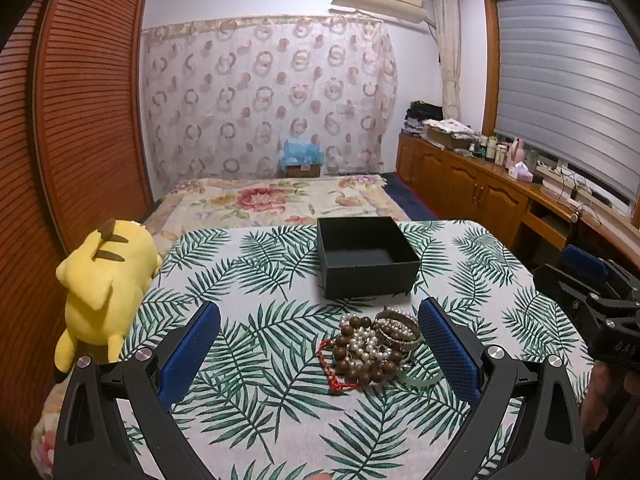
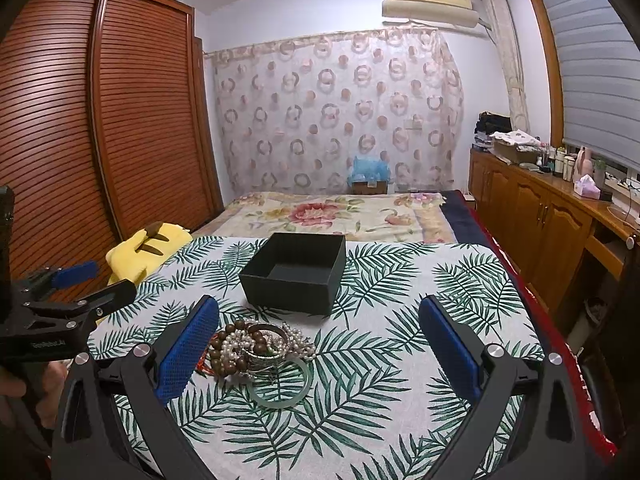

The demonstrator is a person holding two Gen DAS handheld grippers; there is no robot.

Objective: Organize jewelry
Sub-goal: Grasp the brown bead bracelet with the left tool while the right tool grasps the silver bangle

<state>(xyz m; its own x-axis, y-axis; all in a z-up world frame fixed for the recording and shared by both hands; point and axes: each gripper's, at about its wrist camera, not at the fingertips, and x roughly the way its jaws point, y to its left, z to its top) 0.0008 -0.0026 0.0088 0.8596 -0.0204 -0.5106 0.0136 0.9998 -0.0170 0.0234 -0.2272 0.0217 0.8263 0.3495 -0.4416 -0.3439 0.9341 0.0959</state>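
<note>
Wide-spread left claw point(image 1: 320, 344) above jewelry heap point(image 1: 376, 344), empty black box point(image 1: 366, 258) beyond.

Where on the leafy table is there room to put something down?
Bare leafy tablecloth lies right of the black box and the jewelry pile, toward the table's right edge. More lies left of the pile, toward the yellow plush toy. It is crowded between the box and the pile.

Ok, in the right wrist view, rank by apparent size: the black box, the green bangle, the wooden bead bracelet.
1. black box, clearly largest, though it sits farther away.
2. green bangle and wooden bead bracelet: similar loops; the beads are partly buried in the pile and behind the fingertip, so unranked.
</note>
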